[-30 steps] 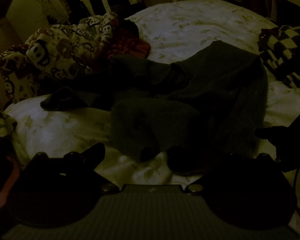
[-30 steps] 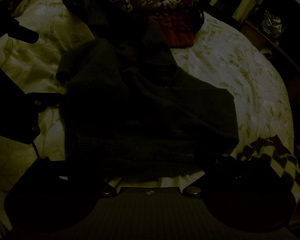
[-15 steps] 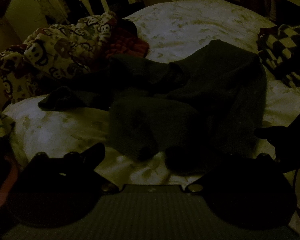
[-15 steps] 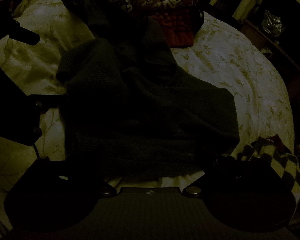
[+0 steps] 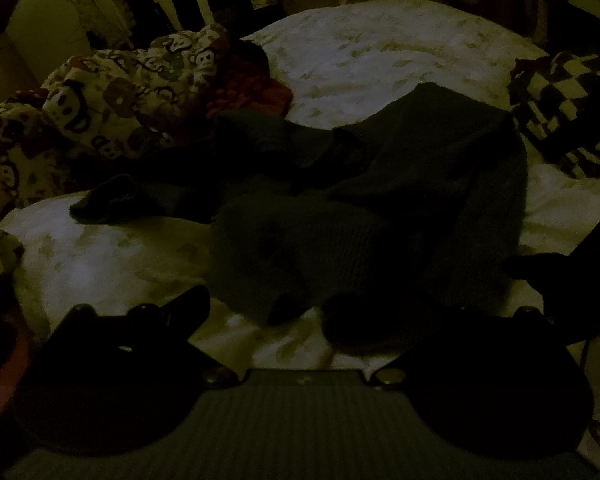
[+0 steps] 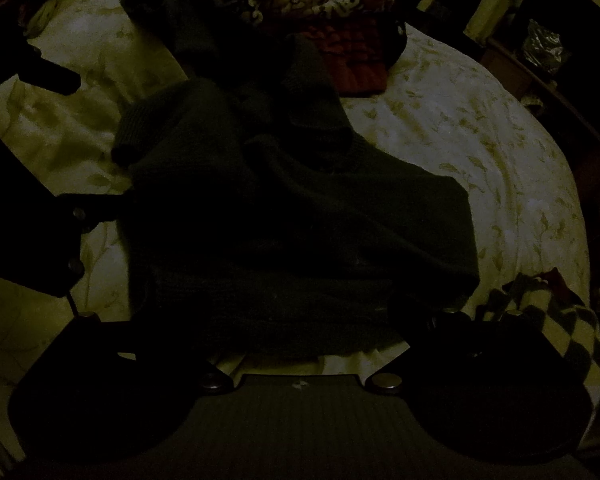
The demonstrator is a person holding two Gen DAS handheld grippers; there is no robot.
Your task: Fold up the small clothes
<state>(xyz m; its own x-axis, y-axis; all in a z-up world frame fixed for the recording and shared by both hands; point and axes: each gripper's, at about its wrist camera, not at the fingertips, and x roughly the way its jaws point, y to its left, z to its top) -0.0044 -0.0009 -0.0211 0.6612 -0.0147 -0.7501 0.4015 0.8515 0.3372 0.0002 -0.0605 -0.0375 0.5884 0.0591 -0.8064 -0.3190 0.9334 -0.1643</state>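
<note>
Here, in the left wrist view, the dark knitted sweater point(image 5: 380, 200) lies rumpled on the pale leaf-patterned bed cover point(image 5: 380, 48), straight ahead of the left gripper point(image 5: 268, 312). Its fingers stand apart with nothing between them; the left finger point(image 5: 180, 308) rests over bare cover, the right one is lost against the dark knit, and the near cuff or hem lies just beyond the tips. One sleeve point(image 5: 112, 204) trails off to the left toward a cartoon-print garment point(image 5: 120, 92), so the sweater's long axis runs roughly left to right across this view. A checkered cloth point(image 5: 560, 120) sits at far right. In the right wrist view, the sweater point(image 6: 300, 220) fills the middle, its ribbed hem directly ahead of the right gripper point(image 6: 300, 344); whether that gripper is parted or closed on the hem I cannot tell, the fingers being too dark. The sleeve point(image 6: 152, 8) reaches away to the upper left. The right gripper seems nearer the hem, the left nearer the sleeve side.
</note>
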